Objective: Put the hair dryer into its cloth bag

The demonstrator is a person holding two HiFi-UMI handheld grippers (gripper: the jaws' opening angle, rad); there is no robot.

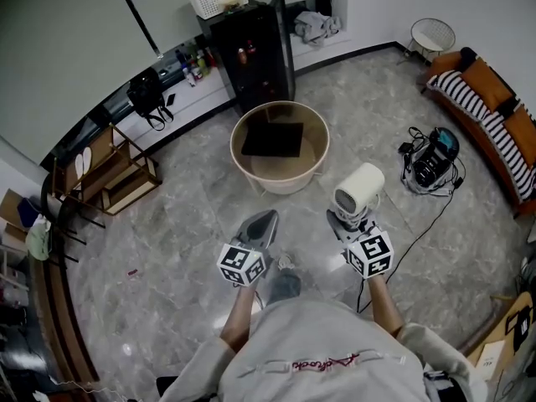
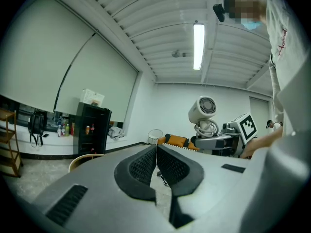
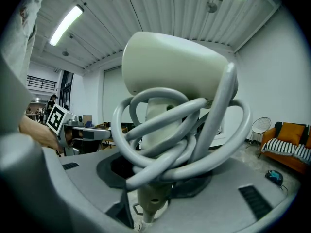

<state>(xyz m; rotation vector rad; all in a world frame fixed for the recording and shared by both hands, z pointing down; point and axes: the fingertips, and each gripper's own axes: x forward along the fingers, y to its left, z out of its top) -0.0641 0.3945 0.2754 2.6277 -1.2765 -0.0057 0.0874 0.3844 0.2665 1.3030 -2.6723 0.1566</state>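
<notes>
Right gripper (image 1: 345,222) clamps hair dryer (image 1: 359,188) handle (cord (image 3: 165,130) coiled round it), frame centre-right; left gripper (image 1: 262,224) clenched, empty, beside.

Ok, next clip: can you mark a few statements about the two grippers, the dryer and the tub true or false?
1. The right gripper holds the dryer by its handle. True.
2. The left gripper has its jaws wide apart. False: they are together, with nothing between them.
3. The cord is looped around the dryer's handle. True.
4. The dryer already lies in the tub. False: it is up in the right gripper's jaws, on the person's side of the tub.
</notes>
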